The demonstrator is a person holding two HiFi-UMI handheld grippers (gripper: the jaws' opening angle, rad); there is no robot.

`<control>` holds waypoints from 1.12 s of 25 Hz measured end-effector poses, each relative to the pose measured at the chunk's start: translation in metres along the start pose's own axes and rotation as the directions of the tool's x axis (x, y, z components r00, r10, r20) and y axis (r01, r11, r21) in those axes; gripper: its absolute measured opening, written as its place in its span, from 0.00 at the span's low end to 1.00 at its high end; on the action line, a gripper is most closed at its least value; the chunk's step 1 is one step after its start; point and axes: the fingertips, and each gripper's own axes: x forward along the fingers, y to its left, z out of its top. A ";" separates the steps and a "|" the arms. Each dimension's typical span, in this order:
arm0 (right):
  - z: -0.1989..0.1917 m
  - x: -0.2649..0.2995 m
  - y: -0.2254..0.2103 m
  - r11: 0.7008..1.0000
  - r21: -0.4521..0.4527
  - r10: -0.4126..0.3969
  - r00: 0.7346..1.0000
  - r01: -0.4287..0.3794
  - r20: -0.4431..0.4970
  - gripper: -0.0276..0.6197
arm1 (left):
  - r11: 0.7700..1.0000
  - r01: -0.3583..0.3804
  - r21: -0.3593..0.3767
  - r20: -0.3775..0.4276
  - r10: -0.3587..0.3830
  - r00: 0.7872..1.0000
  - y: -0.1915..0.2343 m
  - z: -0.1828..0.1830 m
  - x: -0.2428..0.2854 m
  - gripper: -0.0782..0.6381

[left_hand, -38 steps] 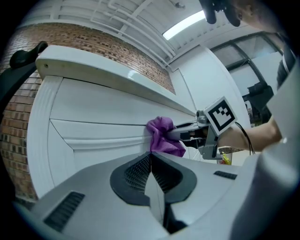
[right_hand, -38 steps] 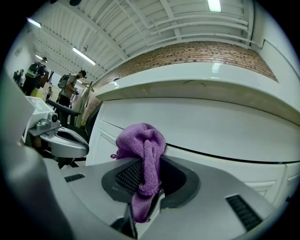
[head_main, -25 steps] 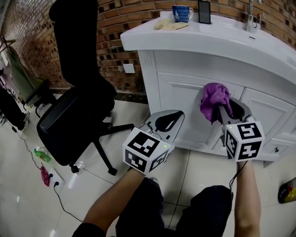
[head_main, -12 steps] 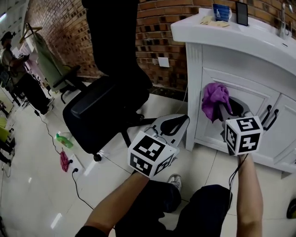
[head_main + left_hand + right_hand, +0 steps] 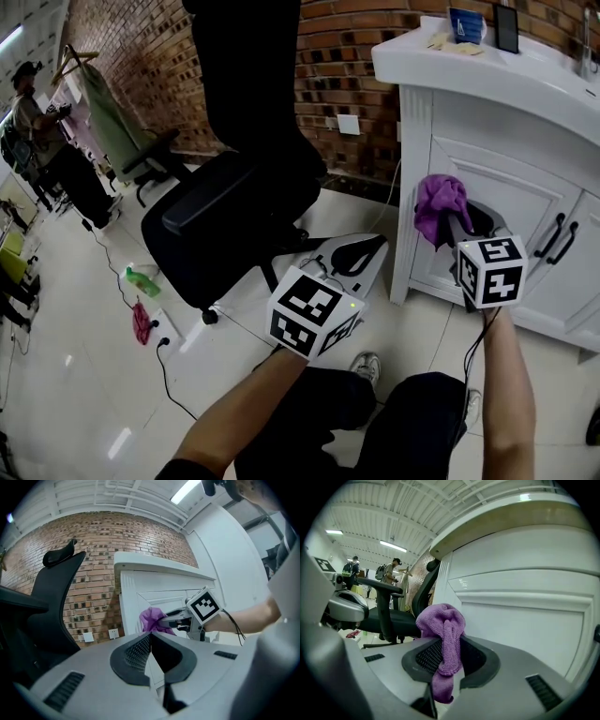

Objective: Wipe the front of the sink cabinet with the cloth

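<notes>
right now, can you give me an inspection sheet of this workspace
surface: white sink cabinet front, doors shut, no stain seen
job's things: purple cloth at the left door panel; contact unclear
clutter: blue mug, dark slab on counter; green bottle, pink rag on floor
grippers: right claw shut on purple cloth; left claw shut, empty
cables: black cable across floor; lead from right claw
surroundings: black office chair, brick wall, person far left

No words, numbers or brand names can be read anywhere. The only printed marks are the black-and-white square patterns on the cubes of the left gripper point(image 5: 362, 249) and the right gripper point(image 5: 449, 221), and these carry no letters. The blue mug point(image 5: 466, 25), far right on top of the sink cabinet point(image 5: 487, 183), bears a pale mark too small to make out
</notes>
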 end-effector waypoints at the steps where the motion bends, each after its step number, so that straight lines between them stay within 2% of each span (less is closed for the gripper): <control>1: -0.002 -0.003 -0.005 1.000 -0.001 -0.010 1.000 0.010 -0.002 0.18 | 1.000 0.003 -0.003 0.002 -0.003 1.000 0.000 0.000 0.004 0.12; 5: -0.011 -0.019 -0.028 0.999 -0.005 -0.047 0.999 0.047 -0.014 0.18 | 0.999 0.033 -0.003 0.008 -0.033 0.999 -0.012 0.003 0.021 0.12; 9: -0.019 -0.042 -0.055 0.995 -0.010 -0.096 0.995 0.095 -0.029 0.18 | 0.996 0.082 0.028 0.008 -0.083 0.997 -0.030 0.009 0.042 0.12; 16: -0.036 -0.083 -0.097 0.979 -0.046 -0.204 0.976 0.201 -0.075 0.18 | 0.985 0.169 0.046 0.010 -0.169 0.986 -0.061 0.015 0.079 0.12; 22: -0.037 -0.116 -0.116 0.958 -0.126 -0.271 0.958 0.259 -0.093 0.18 | 0.972 0.232 0.043 0.023 -0.233 0.972 -0.089 0.019 0.109 0.12; 28: -0.048 -0.131 -0.121 0.953 -0.179 -0.271 0.954 0.246 -0.127 0.18 | 0.961 0.275 0.024 0.005 -0.275 0.961 -0.109 0.008 0.129 0.12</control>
